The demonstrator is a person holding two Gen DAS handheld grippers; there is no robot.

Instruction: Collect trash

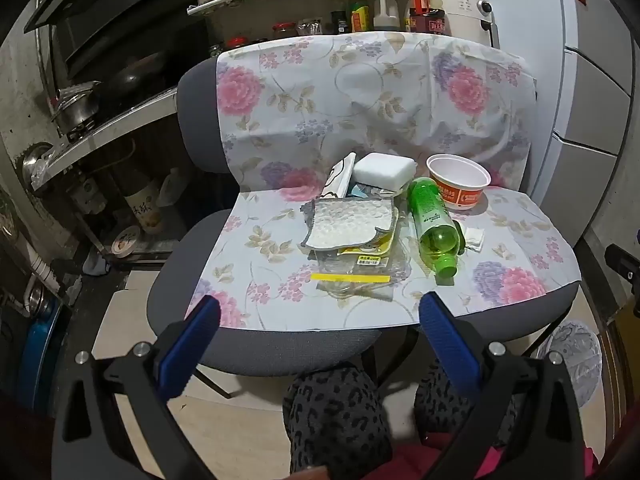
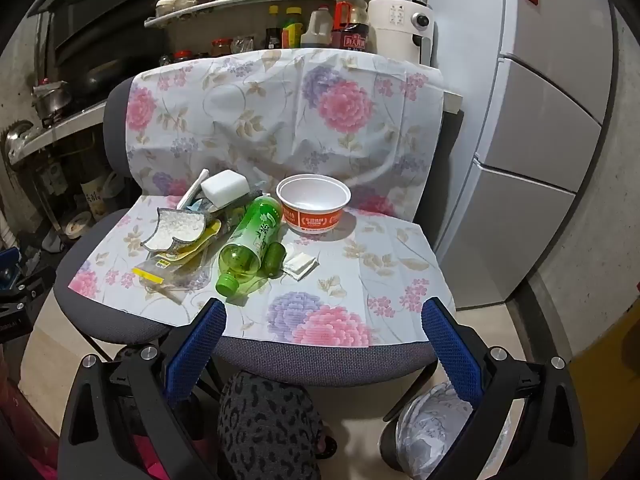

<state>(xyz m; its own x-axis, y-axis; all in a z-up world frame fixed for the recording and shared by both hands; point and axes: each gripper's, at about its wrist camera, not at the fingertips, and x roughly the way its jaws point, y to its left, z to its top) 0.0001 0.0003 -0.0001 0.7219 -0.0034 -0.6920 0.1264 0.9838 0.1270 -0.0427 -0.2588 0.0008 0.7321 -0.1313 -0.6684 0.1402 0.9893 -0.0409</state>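
A chair seat under a floral cloth [image 1: 280, 304] [image 2: 360, 264] carries the trash. A green plastic bottle [image 1: 434, 224] [image 2: 250, 240] lies on its side. An orange-and-white paper bowl [image 1: 458, 182] [image 2: 314, 204] stands upright behind it. A clear zip bag with a yellow strip [image 1: 352, 278] [image 2: 160, 272], a grey-edged cloth [image 1: 348, 222] [image 2: 176, 228], a white sponge block [image 1: 384, 170] [image 2: 224, 186] and a small white tissue [image 1: 474, 238] [image 2: 300, 264] lie around. My left gripper [image 1: 320, 316] and my right gripper [image 2: 324, 320] are both open and empty, in front of the seat edge.
A lined trash bin stands on the floor at the chair's right front [image 2: 436, 428] [image 1: 576, 356]. My legs in leopard-print trousers [image 1: 336, 420] are below the seat. A stove counter with pots [image 1: 80, 112] is at left, a fridge [image 2: 540, 120] at right, shelves of bottles [image 1: 380, 12] behind.
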